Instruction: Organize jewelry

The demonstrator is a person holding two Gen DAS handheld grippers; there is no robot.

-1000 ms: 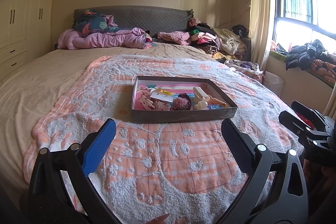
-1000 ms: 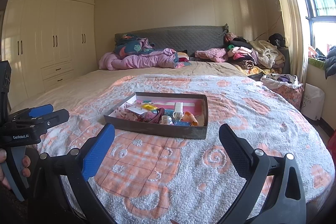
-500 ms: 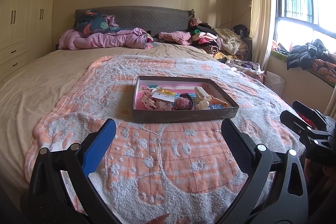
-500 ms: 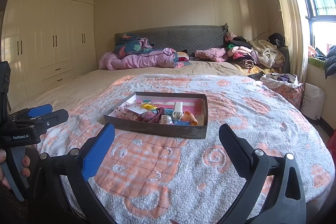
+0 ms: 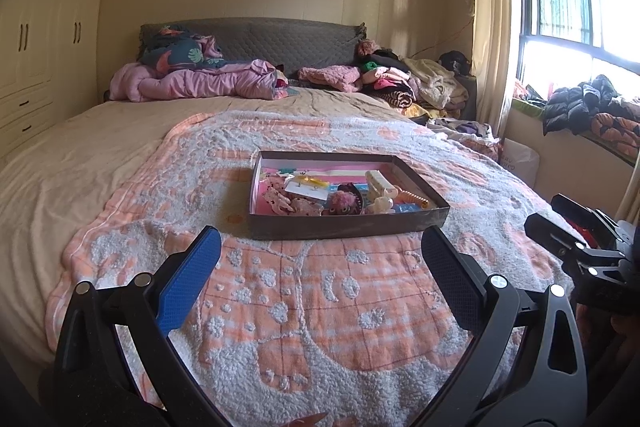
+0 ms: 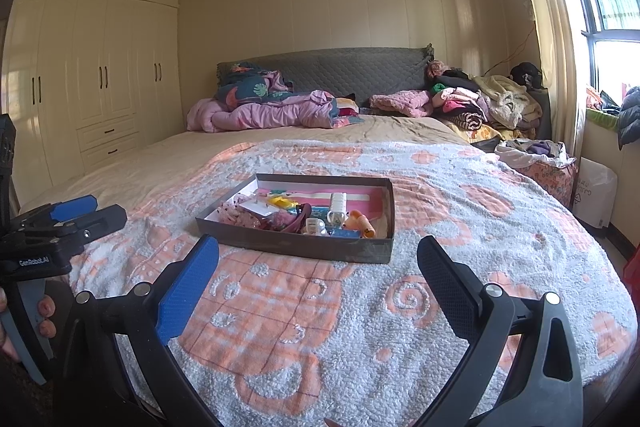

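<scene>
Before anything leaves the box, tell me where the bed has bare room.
Free: the blanket between the box and the open left gripper, and the tan sheet to its left. Crowded: the box's inside and the clothes pile by the headboard.

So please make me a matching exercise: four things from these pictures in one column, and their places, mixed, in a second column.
Things:
1. tray
2. pink quilt
3. dark jacket
4. wardrobe

Places:
A. on the windowsill
B. along the left wall
C. on the orange and white blanket
D. at the headboard

Pairs: 1-C, 2-D, 3-A, 4-B
</scene>
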